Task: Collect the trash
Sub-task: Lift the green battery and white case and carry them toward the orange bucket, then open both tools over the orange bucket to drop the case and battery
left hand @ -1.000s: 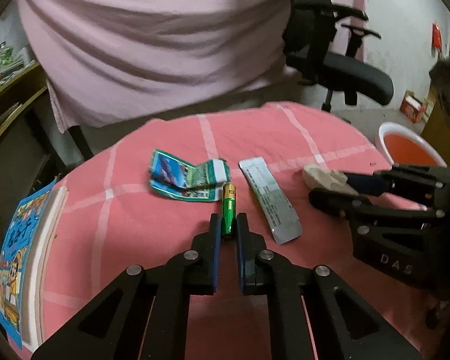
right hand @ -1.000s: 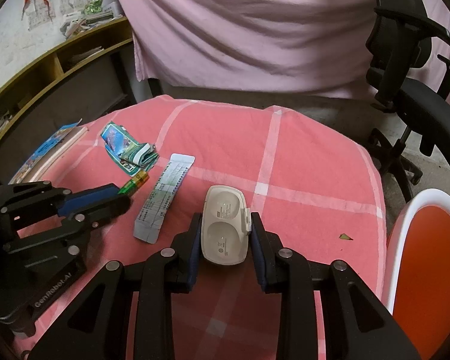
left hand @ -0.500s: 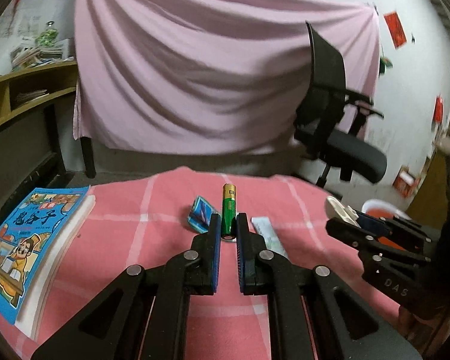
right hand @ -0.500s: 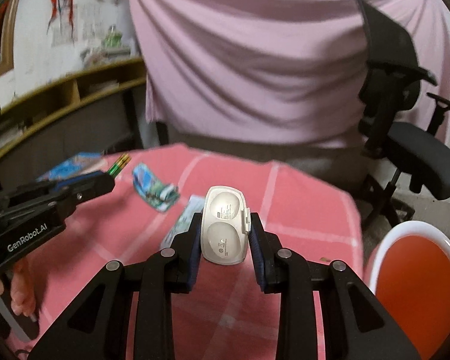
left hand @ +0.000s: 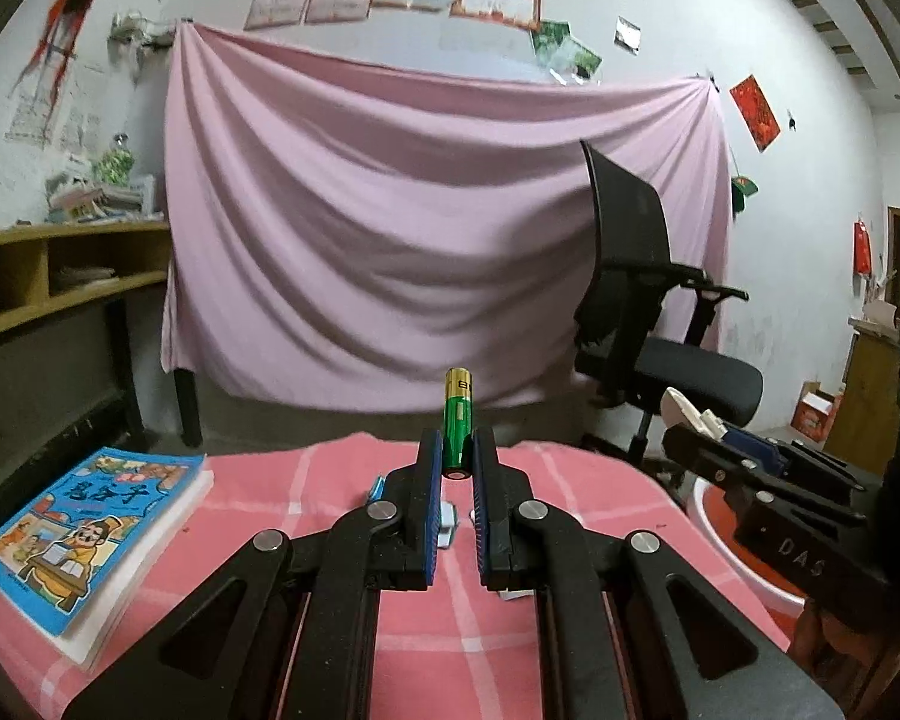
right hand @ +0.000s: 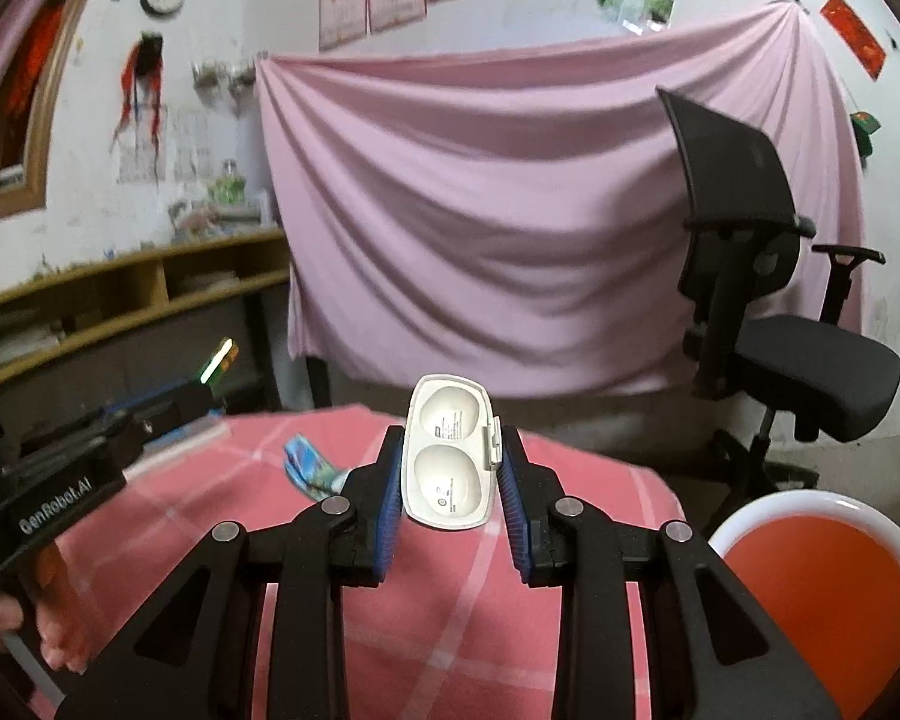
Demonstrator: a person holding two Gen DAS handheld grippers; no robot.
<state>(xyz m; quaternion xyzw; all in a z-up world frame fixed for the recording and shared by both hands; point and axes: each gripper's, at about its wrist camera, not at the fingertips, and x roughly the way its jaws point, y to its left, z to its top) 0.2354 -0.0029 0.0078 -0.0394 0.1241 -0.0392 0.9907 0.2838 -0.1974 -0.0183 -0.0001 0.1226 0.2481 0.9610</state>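
Observation:
My left gripper [left hand: 456, 450] is shut on a green and gold battery [left hand: 458, 420] and holds it upright, well above the pink checked table [left hand: 306, 480]. My right gripper [right hand: 450, 450] is shut on a white plastic blister tray [right hand: 449, 450] with two oval wells, lifted above the table. The left gripper with the battery [right hand: 216, 360] shows at the left of the right wrist view. The right gripper with the tray [left hand: 690, 414] shows at the right of the left wrist view. A crumpled blue wrapper [right hand: 309, 468] lies on the cloth; the left gripper hides most of it in the left wrist view.
An orange bin with a white rim [right hand: 810, 588] stands on the floor right of the table, also in the left wrist view [left hand: 720, 516]. A blue picture book [left hand: 90, 522] lies at the table's left. A black office chair [right hand: 780, 324] stands behind, with a shelf [left hand: 48, 282] at left.
Both grippers have risen from the table and tilted up, carrying the battery and the white tray with them. The table items have dropped low in both views.

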